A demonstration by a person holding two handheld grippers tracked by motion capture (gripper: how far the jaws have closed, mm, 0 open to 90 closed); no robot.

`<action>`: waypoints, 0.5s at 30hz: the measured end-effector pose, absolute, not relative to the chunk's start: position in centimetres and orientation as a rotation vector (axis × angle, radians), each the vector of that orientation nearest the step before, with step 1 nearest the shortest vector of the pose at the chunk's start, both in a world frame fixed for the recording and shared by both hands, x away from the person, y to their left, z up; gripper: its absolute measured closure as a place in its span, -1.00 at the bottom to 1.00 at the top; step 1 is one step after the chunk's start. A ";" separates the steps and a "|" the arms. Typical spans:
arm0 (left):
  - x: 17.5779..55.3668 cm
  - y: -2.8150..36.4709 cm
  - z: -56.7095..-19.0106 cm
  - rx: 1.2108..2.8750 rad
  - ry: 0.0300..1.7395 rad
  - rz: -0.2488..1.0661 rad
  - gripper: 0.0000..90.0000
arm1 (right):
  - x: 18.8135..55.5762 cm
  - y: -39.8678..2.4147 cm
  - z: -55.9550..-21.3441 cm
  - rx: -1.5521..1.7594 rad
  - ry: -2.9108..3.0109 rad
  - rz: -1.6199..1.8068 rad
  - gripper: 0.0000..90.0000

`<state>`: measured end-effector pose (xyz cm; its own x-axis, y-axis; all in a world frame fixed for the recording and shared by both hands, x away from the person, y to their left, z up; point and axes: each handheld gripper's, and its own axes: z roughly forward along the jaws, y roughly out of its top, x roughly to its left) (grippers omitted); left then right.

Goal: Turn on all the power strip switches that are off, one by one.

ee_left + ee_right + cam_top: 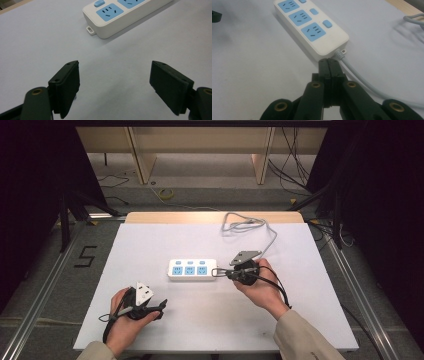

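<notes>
Flanking power strip (192,269): bare white table (150,245).

The white three-socket power strip (117,18) runs off the left gripper view's top edge, and its grey cable (372,85) leaves the right gripper view's right edge.
</notes>
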<state>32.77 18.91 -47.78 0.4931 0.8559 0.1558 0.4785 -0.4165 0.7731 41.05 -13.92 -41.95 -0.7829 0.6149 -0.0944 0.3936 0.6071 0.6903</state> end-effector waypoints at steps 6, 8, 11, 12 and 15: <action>32.8 18.9 -47.8 2.069 1.090 0.723 -0.47 | 41.5 -13.3 -41.7 0.809 2.519 0.961 1.00; 32.8 18.9 -47.8 2.070 1.090 0.722 -0.47 | 41.6 -13.1 -41.7 0.807 2.519 0.961 1.00; 32.8 18.9 -47.8 2.070 1.090 0.723 -0.47 | 41.8 -12.9 -41.7 0.805 2.525 0.959 1.00; 32.8 18.9 -47.8 2.069 1.090 0.723 -0.47 | 41.8 -12.8 -41.7 0.804 2.526 0.955 1.00; 32.8 18.9 -47.7 2.073 1.092 0.722 -0.47 | 42.0 -12.5 -41.6 0.804 2.527 0.955 1.00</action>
<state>32.78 18.92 -47.75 0.4951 0.8544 0.1576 0.4793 -0.4199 0.7707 41.99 -12.52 -41.59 -0.7898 0.6057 -0.0965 0.3903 0.6178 0.6826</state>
